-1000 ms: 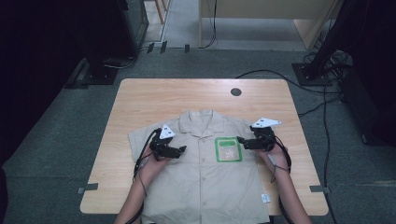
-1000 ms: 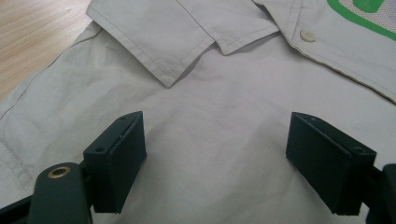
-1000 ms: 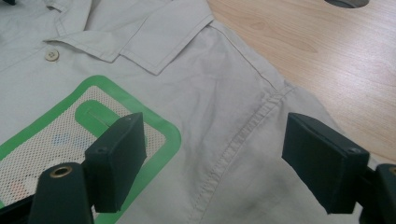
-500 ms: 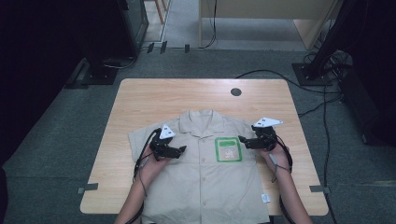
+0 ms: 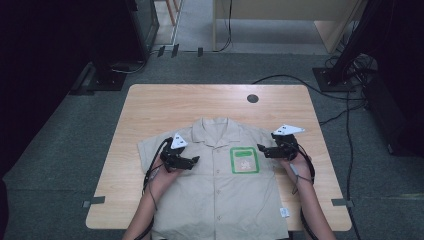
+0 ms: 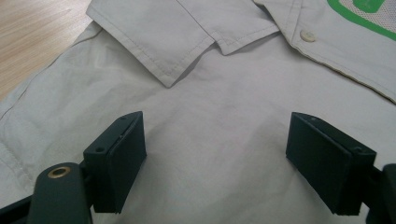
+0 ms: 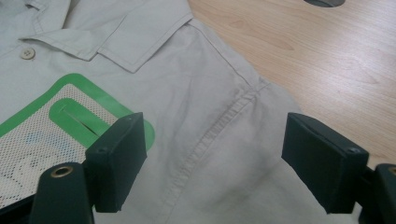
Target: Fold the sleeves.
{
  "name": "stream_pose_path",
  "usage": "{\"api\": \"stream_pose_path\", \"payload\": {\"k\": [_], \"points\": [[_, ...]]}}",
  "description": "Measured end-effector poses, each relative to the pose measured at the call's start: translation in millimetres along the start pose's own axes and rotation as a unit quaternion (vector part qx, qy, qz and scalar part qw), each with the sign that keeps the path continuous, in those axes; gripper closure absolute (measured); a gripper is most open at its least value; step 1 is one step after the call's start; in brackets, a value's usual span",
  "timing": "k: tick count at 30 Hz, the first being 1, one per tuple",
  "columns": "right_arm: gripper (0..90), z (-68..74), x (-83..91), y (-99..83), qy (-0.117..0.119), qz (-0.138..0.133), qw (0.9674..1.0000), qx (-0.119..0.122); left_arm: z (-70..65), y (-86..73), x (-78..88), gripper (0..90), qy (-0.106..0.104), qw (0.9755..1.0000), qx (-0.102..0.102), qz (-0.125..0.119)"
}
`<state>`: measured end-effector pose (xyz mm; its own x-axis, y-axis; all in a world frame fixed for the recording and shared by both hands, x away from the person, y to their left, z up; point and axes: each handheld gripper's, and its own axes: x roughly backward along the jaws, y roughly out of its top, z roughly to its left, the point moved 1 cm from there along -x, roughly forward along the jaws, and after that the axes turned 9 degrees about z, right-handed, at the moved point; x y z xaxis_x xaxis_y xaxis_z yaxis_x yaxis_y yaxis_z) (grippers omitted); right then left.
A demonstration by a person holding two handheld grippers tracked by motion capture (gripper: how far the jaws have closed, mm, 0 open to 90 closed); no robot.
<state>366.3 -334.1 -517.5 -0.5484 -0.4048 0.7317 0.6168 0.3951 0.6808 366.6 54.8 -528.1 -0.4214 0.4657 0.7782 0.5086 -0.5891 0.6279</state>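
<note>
While the beige shirt lies flat at the table's near edge, the left gripper and right gripper hover over it, jaws wide apart, gripping nothing.

No text, number or brand is showing clearly enough to read. The shirt is carrying a green-bordered patch on its chest — in the right gripper view its white mesh centre is showing faint pale-blue and grey marks, too blurred to make out as letters. A small white tag is lying at the shirt's lower hem — whatever is printed on it is too small to tell.
</note>
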Motion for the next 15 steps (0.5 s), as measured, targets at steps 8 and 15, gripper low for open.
{"api": "stream_pose_path", "payload": {"k": [8,15], "points": [[21.5,-5.6,0.7,-1.1,0.0,-0.002,1.0,-0.004,0.0,0.0,0.0,20.1,0.0,1.0,0.0,0.0],[21.7,-8.6,1.3,-1.6,-0.002,-0.004,1.0,-0.004,0.0,0.0,0.0,20.1,0.0,1.0,0.0,0.0]]}}
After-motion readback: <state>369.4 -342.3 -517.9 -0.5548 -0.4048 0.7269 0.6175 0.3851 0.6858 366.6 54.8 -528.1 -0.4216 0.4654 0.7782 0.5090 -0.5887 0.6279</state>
